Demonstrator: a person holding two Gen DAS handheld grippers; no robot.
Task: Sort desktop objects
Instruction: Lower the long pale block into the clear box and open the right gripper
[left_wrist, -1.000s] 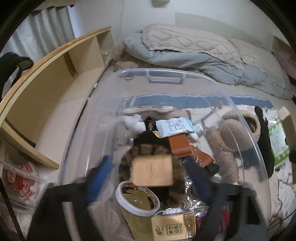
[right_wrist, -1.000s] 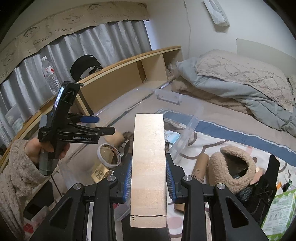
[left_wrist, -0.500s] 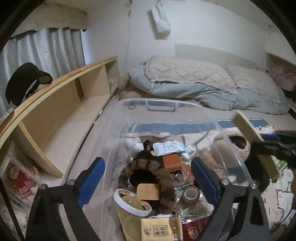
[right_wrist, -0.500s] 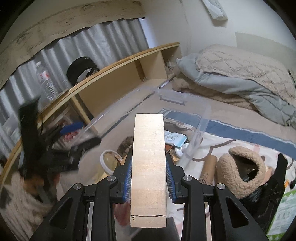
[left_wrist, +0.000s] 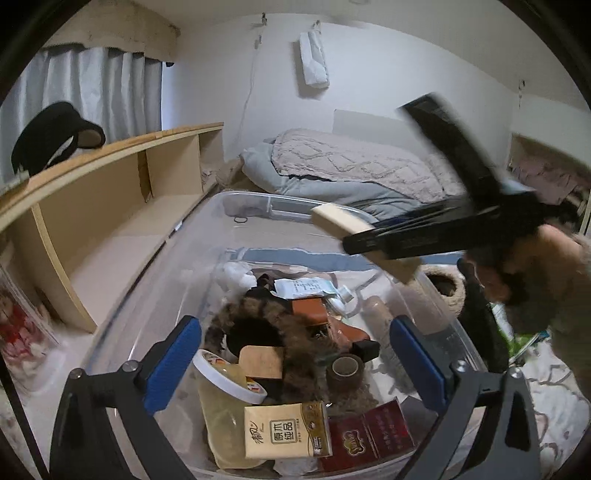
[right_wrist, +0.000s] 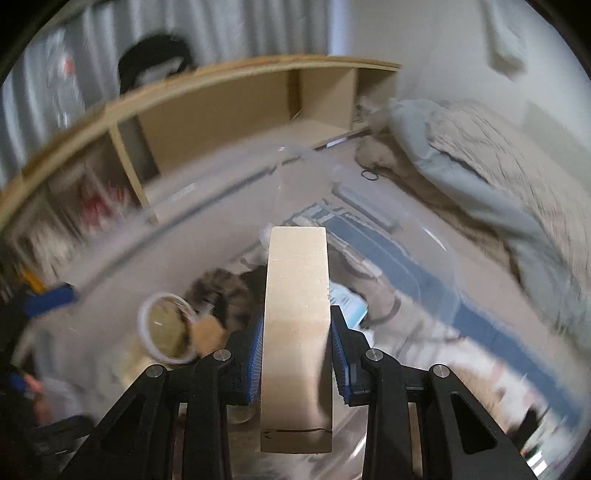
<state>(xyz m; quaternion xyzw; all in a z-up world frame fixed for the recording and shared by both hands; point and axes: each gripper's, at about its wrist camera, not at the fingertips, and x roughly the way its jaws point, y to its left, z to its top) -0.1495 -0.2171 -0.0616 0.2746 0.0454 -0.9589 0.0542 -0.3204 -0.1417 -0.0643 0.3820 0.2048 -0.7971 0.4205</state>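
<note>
Now the right gripper (right_wrist: 297, 354) pinches the wooden block (right_wrist: 297, 332), long axis forward along its fingers, with the clear bin (left_wrist: 258, 201) directly below and ahead; the left gripper (left_wrist: 295, 365), just opened wide and empty, hovers over that bin.

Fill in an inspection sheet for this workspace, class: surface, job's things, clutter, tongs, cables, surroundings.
Surface: bedding sheet, patterned.
Job's things: wooden block; clear bin holding tissue pack, lidded cup, tape roll, fur piece.
Clutter: fleece slipper beside the bin.
Tongs: left tongs open, just widened, empty; right tongs shut on the block.
Cables: white cord on wall.
Surroundings: wooden shelf, duvet, curtain.
</note>
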